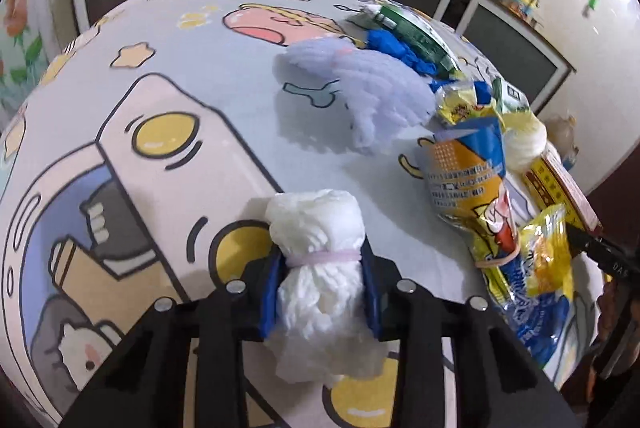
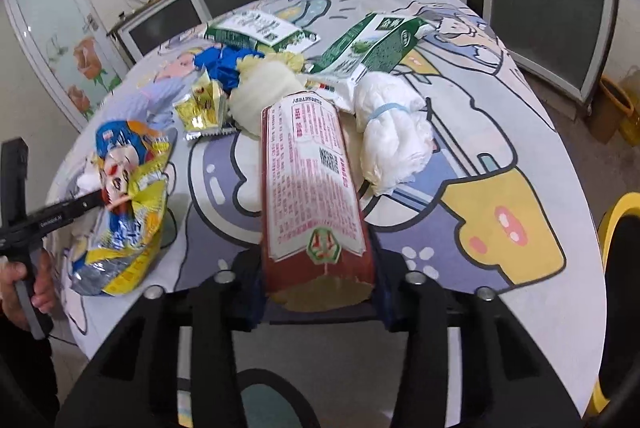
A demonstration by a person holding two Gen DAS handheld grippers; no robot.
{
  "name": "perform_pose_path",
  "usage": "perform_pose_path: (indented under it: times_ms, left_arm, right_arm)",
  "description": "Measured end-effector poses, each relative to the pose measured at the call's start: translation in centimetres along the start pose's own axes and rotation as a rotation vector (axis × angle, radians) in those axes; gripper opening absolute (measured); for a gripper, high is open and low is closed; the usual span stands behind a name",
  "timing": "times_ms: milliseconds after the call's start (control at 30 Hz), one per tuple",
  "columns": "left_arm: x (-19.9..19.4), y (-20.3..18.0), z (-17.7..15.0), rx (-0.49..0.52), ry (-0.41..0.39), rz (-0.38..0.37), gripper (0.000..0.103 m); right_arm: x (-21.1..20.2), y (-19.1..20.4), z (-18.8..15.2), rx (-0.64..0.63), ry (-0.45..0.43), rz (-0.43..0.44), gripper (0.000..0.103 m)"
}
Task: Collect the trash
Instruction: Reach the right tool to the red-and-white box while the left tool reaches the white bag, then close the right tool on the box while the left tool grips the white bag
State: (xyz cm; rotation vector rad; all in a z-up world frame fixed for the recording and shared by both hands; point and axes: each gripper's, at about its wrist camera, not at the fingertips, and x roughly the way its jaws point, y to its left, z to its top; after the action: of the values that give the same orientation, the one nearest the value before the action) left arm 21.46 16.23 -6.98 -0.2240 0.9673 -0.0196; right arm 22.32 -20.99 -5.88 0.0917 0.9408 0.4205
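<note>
My left gripper [image 1: 323, 288] is shut on a white tissue wad [image 1: 320, 268] tied with a pink rubber band, held just above the cartoon tablecloth [image 1: 160, 108]. My right gripper [image 2: 316, 292] is shut on a red and white carton [image 2: 308, 180], held lengthwise over the table. More trash lies on the table: a pale lilac wad [image 1: 368, 88], blue crumpled material [image 1: 400, 48], a yellow-blue snack bag [image 2: 124, 204], another white wad [image 2: 392, 124] with a blue band, and green milk cartons [image 2: 372, 44].
Grey cabinets [image 2: 540, 8] line the far wall. A yellow bin rim [image 2: 612, 228] shows at the right table edge. The other gripper's black body [image 2: 48, 216] and a hand [image 2: 20, 288] show at the left, touching the snack bag. A yellowish wad [image 2: 260, 92] lies behind the carton.
</note>
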Motion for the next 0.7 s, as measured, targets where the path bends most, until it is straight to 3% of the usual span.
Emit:
perform_pose_path:
  times_ms: [100,233,467,700]
  left_arm:
    - [-0.7,-0.3,-0.3,0.012,-0.009,0.002,0.031]
    - [-2.5,0.3,-0.9,-0.014,-0.037,-0.038,0.031]
    - [-6.6,1.2,-2.0,-0.030,-0.112,-0.041,0.031]
    - [-9.6,-1.7,-2.6,0.035,-0.161,-0.070,0.031]
  right_arm:
    - [-0.9,-0.3,-0.3,0.038,0.005,0.050,0.036]
    - [-3.2,0.1,-1.0,0.026,-0.031,0.059,0.036]
    - [-6.5,0.0,-1.9,0.025,-0.090,0.056,0.036]
    - [-8.8,-1.6,-3.3,0.064,-0.124,0.055,0.036]
